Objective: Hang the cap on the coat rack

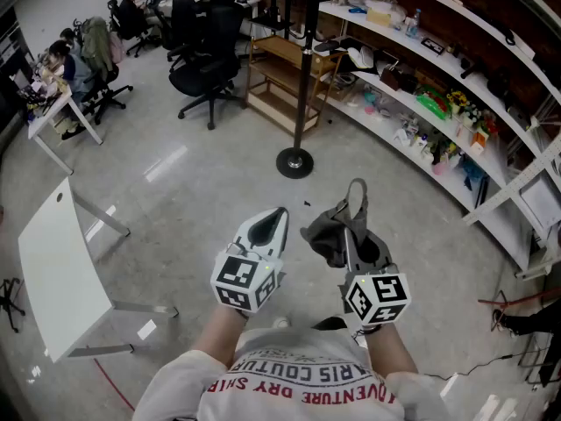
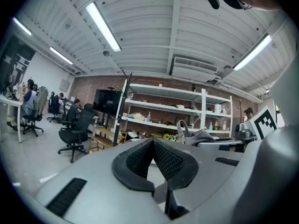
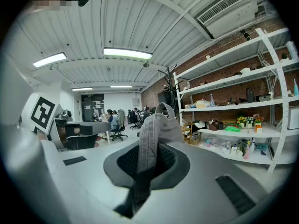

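A grey cap [image 1: 337, 229] hangs from my right gripper [image 1: 354, 235], whose jaws are shut on the cap's fabric [image 3: 150, 141]; its strap loop sticks up above the jaws [image 3: 164, 109]. My left gripper [image 1: 267, 228] is held beside it on the left, shut and empty, its pads [image 2: 164, 158] pressed together. The cap also shows to the right in the left gripper view [image 2: 198, 136]. The black coat rack [image 1: 301, 77] stands ahead on a round base [image 1: 294, 162], well beyond both grippers. Its hooked top shows in the right gripper view [image 3: 167, 73].
Long white shelves [image 1: 456, 86] full of small items curve along the right. A wooden cart [image 1: 280, 77] stands behind the rack. Black office chairs [image 1: 203, 55] and seated people are at the far left. A white table [image 1: 54, 270] stands at the near left.
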`<action>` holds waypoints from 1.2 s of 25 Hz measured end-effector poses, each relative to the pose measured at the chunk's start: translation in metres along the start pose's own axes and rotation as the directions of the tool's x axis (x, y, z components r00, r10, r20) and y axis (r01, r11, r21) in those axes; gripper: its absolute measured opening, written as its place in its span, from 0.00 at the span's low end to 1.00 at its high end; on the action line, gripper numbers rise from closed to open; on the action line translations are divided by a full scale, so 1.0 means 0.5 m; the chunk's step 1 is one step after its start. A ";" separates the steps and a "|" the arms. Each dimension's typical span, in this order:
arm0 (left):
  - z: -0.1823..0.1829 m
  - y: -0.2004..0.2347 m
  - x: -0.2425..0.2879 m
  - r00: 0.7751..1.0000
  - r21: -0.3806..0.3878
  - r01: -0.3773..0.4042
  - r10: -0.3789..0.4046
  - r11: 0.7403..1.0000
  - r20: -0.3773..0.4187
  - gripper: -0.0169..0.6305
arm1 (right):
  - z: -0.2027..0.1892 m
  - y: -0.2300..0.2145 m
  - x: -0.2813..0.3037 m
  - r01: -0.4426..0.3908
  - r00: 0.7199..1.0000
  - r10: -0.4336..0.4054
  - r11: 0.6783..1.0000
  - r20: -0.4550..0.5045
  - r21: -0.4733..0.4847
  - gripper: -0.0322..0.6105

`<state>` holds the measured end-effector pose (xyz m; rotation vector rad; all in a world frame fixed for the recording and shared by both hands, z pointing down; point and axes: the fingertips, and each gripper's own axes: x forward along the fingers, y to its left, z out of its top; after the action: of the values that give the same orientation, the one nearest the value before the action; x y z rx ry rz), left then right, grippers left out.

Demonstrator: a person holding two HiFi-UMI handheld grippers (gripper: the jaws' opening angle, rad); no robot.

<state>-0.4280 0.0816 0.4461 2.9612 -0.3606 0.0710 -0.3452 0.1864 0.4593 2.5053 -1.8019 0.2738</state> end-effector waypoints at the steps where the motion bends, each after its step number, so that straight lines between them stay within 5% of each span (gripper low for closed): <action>1: -0.001 0.000 0.000 1.000 -0.001 0.000 0.000 1.000 -0.001 0.04 | -0.002 0.001 0.000 0.000 1.000 0.000 1.000 -0.001 -0.002 0.08; 23: -0.040 0.039 0.004 0.999 -0.033 0.004 -0.006 0.999 -0.053 0.04 | -0.034 0.008 0.039 0.016 0.999 -0.013 0.997 -0.039 0.076 0.08; 30: -0.046 0.045 0.082 0.997 -0.048 -0.030 0.026 0.998 -0.074 0.04 | -0.040 -0.060 0.085 -0.003 0.997 0.010 0.995 -0.076 0.102 0.08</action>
<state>-0.3941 0.0541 0.4749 2.8965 -0.3882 0.1708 -0.3063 0.1591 0.4879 2.5182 -1.8122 0.4666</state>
